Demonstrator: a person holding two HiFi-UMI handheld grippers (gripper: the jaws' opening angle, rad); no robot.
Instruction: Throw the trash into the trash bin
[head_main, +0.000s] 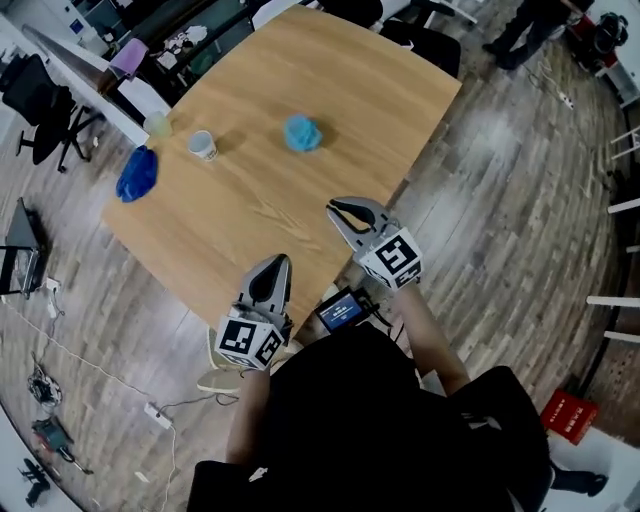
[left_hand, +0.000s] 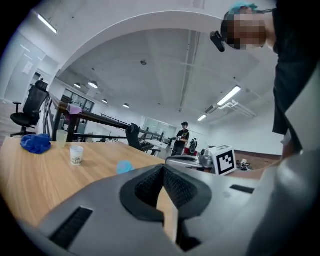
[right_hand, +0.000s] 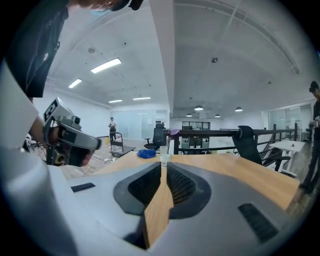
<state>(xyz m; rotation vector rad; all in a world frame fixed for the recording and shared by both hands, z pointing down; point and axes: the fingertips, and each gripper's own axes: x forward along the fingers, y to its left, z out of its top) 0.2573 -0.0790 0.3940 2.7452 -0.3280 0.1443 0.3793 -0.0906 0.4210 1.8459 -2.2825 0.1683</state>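
Note:
On the wooden table (head_main: 250, 215) lie a crumpled light blue wad (head_main: 302, 133) (left_hand: 125, 166), a small paper cup (head_main: 203, 146) (left_hand: 76, 154) and a dark blue crumpled wad (head_main: 137, 175) (left_hand: 36, 143) by the left corner. A pale clear cup (head_main: 157, 124) stands beyond the paper cup. My left gripper (head_main: 283, 260) (left_hand: 162, 166) is over the table's near edge, shut and empty. My right gripper (head_main: 331, 208) (right_hand: 162, 165) is further in over the table, short of the light blue wad, also shut with nothing in it. No trash bin shows in any view.
Black office chairs (head_main: 45, 110) and a white desk (head_main: 90, 80) stand left of the table. Cables and tools (head_main: 45, 385) lie on the wood floor. A red box (head_main: 568, 415) sits at the lower right. A person (left_hand: 182, 137) stands far behind the table.

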